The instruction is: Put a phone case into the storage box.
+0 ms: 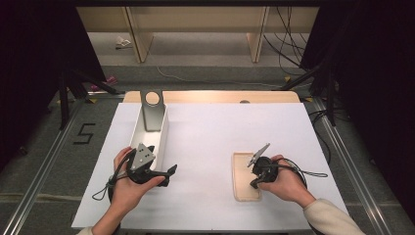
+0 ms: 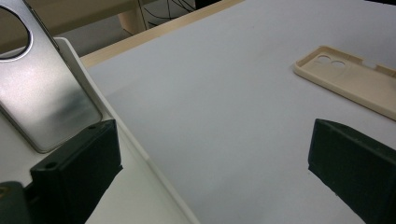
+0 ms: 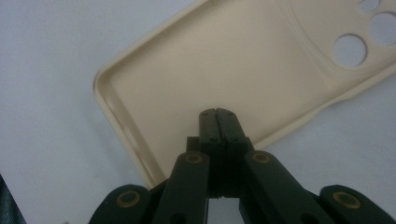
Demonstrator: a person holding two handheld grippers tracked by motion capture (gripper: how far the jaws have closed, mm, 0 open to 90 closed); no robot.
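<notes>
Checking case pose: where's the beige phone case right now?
In the high view, the beige plastic phone case lies open side up on the white table, right of centre, under the shut right hand-held gripper.

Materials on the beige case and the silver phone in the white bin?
Beige case: looks like soft matte plastic or silicone, with an even dull surface, a moulded lip and camera cutouts. Silver phone: looks like brushed metal or metallic-coated plastic, given its satin sheen and soft reflections. White bin: probably smooth plastic.

Beige phone case (image 1: 244, 177), silver phone (image 1: 152, 111), white tray (image 1: 164, 132), blk jaws.
</notes>
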